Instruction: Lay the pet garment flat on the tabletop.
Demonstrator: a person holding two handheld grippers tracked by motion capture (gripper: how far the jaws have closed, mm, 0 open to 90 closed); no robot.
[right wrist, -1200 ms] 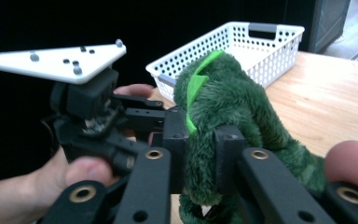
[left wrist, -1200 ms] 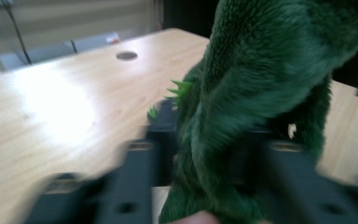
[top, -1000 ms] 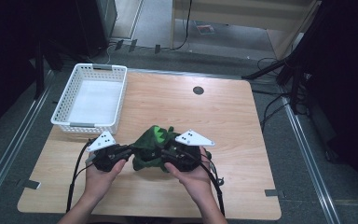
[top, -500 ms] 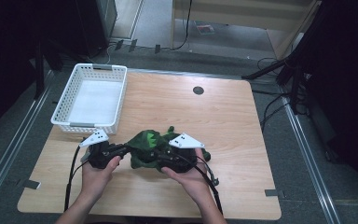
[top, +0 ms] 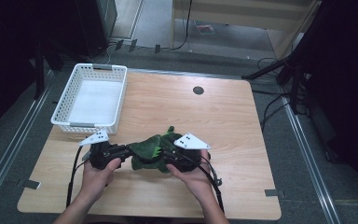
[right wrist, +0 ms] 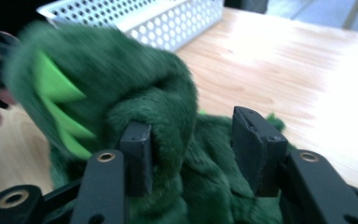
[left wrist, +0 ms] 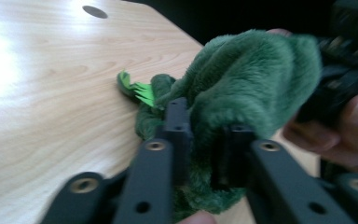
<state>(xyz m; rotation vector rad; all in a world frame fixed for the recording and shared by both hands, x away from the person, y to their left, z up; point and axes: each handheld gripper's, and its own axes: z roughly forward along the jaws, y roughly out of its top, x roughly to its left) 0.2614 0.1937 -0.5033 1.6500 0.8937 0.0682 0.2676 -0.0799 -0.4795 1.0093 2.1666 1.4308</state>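
Here, left gripper (top: 123, 152): fingers (left wrist: 179, 126) just opened, plush between them, grip cannot be told.
Right gripper (top: 168, 157): fingers (right wrist: 137, 156) just narrowed, apart, plush fold between.
Green plush toy (top: 150, 151): bunched between both grippers, on the table (top: 177, 107).
Basket (top: 93, 99): well apart.

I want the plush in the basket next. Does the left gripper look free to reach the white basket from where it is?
Probably yes. The left gripper sits just in front of the white basket, with bare table between, though the green plush toy lies between its jaws.
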